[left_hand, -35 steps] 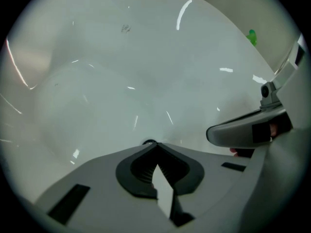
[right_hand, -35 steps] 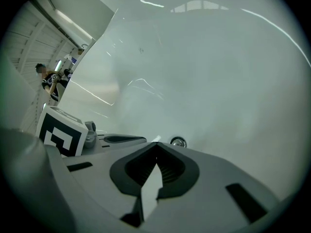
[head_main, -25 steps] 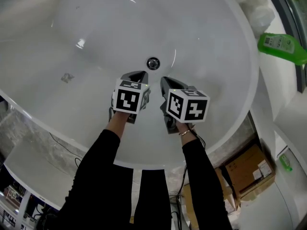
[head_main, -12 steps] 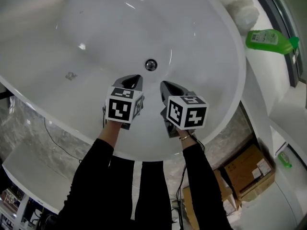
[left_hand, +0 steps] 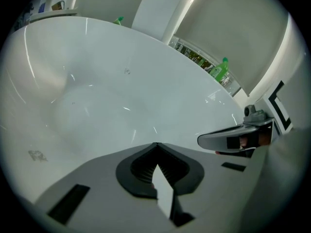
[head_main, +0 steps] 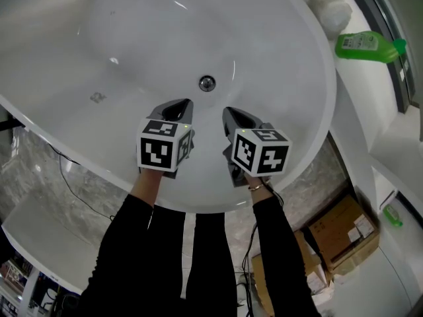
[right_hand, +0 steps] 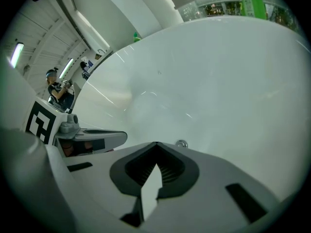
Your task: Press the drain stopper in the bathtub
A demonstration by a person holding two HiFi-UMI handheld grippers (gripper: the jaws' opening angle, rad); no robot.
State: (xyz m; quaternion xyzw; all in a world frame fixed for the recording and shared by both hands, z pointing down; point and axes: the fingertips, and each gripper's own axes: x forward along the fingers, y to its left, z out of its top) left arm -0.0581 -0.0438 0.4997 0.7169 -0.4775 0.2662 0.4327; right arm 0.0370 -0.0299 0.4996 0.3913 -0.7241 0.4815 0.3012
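Drain stopper [head_main: 207, 82] — small round chrome disc on the glossy white bathtub [head_main: 132, 38] floor — just ahead of grey left gripper [head_main: 177, 105] and right gripper [head_main: 232, 114]; both jaw pairs pressed together, empty.

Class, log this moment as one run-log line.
left gripper shut, empty | right gripper shut, empty | drain stopper untouched | both over bathtub

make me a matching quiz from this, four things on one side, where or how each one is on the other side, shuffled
1 drain stopper
2 green bottle
3 cardboard box
4 left gripper

a outside the tub, lower right of the head view
b shut, empty, over the tub
c at the tub's bottom
d outside the tub, upper right of the head view

Pairs: 1-c, 2-d, 3-a, 4-b
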